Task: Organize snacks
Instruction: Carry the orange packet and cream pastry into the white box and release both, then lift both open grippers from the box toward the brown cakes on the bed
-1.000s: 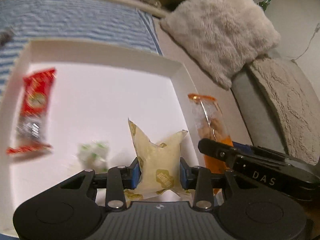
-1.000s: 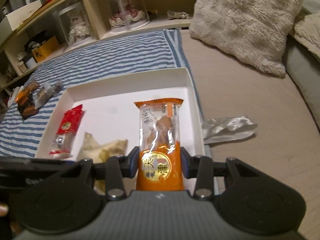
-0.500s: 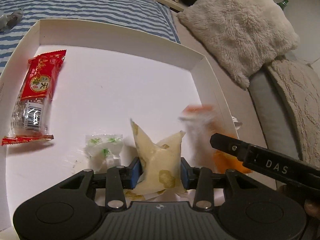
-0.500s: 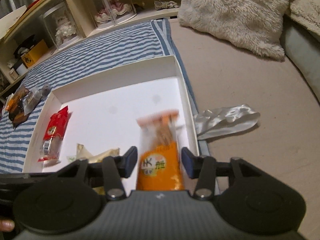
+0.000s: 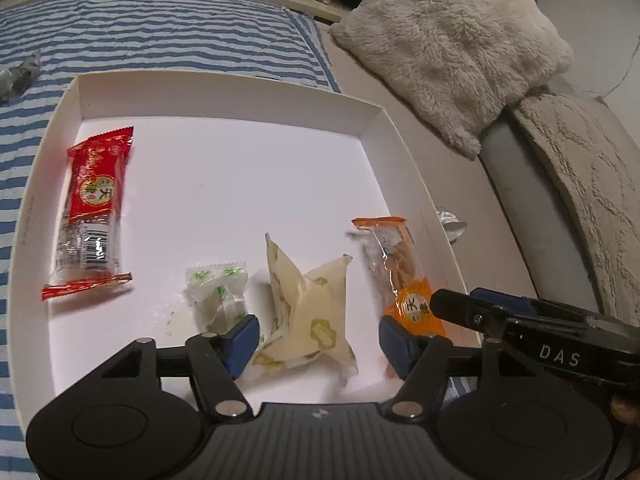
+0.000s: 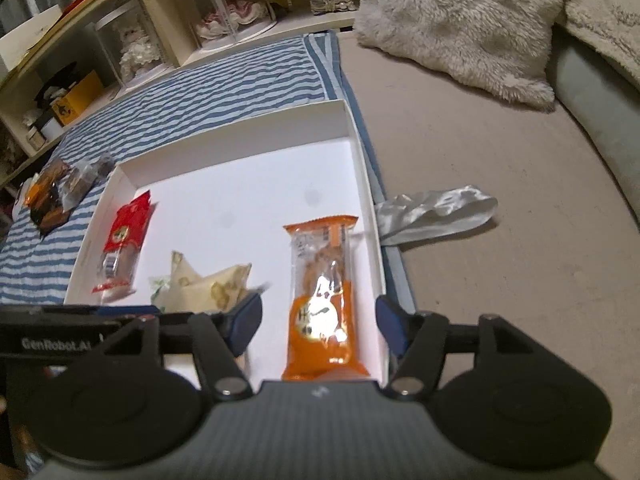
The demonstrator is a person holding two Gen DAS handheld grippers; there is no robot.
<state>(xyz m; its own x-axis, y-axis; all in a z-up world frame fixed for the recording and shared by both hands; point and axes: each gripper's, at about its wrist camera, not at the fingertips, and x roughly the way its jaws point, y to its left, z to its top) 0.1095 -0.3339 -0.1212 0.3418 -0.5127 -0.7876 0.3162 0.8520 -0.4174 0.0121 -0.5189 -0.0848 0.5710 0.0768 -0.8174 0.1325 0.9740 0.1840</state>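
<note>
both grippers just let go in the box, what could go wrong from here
1. The open left gripper straddles the cream packet; pulling back low may drag it, or the green-and-white candy by its left finger.
2. The orange snack pack lies by the white box right wall; the open right gripper may catch that wall.
3. The grippers sit close together and may bump.

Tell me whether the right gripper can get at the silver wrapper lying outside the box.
Probably yes: the right gripper is open and empty, and the silver wrapper lies uncovered on the bed beyond the box's right wall.
</note>
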